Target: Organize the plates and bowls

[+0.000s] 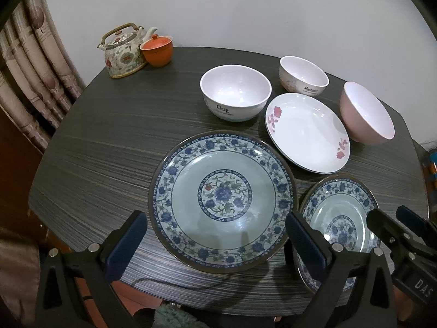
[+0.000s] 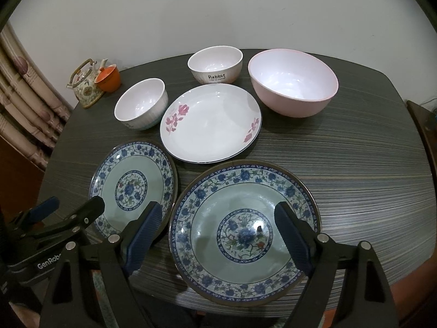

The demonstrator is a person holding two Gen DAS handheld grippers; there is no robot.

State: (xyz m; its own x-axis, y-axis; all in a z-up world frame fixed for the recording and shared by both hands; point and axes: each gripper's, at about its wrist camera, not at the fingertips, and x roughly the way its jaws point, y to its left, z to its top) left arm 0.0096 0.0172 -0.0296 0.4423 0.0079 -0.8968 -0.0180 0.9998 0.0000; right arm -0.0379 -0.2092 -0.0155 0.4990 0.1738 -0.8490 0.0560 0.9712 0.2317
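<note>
Two blue-flowered plates lie side by side at the table's near edge. My left gripper [image 1: 215, 216] hovers open over the left plate [image 1: 222, 164], nothing between its fingers. My right gripper [image 2: 218, 206] stands open above the right plate [image 2: 244, 273], also holding nothing. Behind them lies a white plate with pink flowers [image 2: 210, 123]. Further back stand a white "Dog" bowl [image 1: 236, 93], a white "Rabbit" bowl [image 2: 215, 64] and a larger pink bowl [image 2: 293, 82]. All the bowls are upright and apart from each other.
A flowered teapot [image 1: 123, 52] and an orange lidded cup [image 1: 157, 50] stand at the far left corner of the dark wood-grain table [image 1: 109, 150]. A curtain [image 1: 32, 68] hangs at the left, and a pale wall runs behind the table.
</note>
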